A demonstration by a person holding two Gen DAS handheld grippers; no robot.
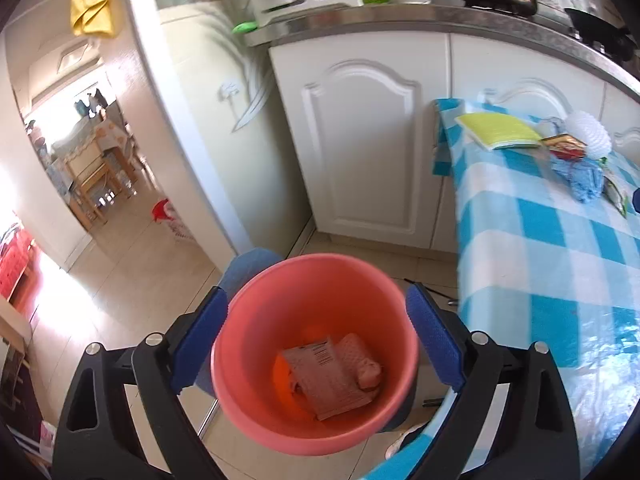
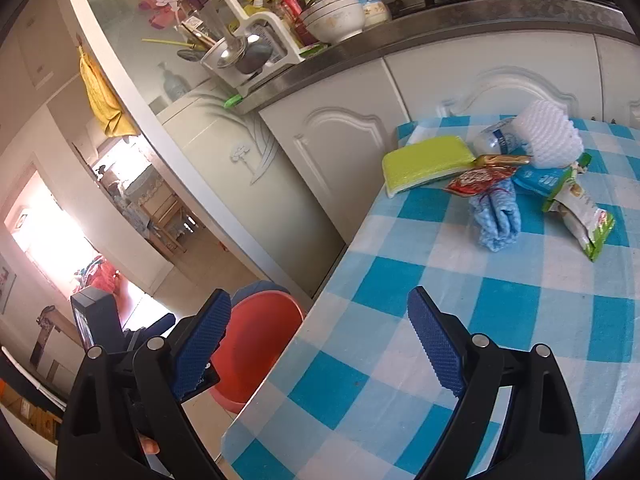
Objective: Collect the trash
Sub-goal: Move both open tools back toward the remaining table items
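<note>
My left gripper [image 1: 316,300] is shut on a pink-orange bucket [image 1: 240,328], one pad on each side of its rim, holding it off the floor beside the table. Inside lie a flat paper packet [image 1: 324,376] and a crumpled wrapper [image 1: 364,364]. The bucket also shows in the right wrist view [image 2: 256,336]. My right gripper [image 2: 320,300] is open and empty over the table's near left edge. At the table's far end lie a red wrapper [image 2: 480,182], a blue cloth [image 2: 498,220], a green-white pouch [image 2: 580,216], a white foam net [image 2: 548,136] and a small plastic bottle [image 2: 494,140].
The table has a blue-white checked cloth [image 2: 460,320]. A yellow-green sponge [image 2: 424,162] lies at its far left corner. White kitchen cabinets [image 1: 360,140] and a cluttered counter [image 1: 360,16] stand behind. A doorway [image 1: 92,152] opens at the left over tiled floor.
</note>
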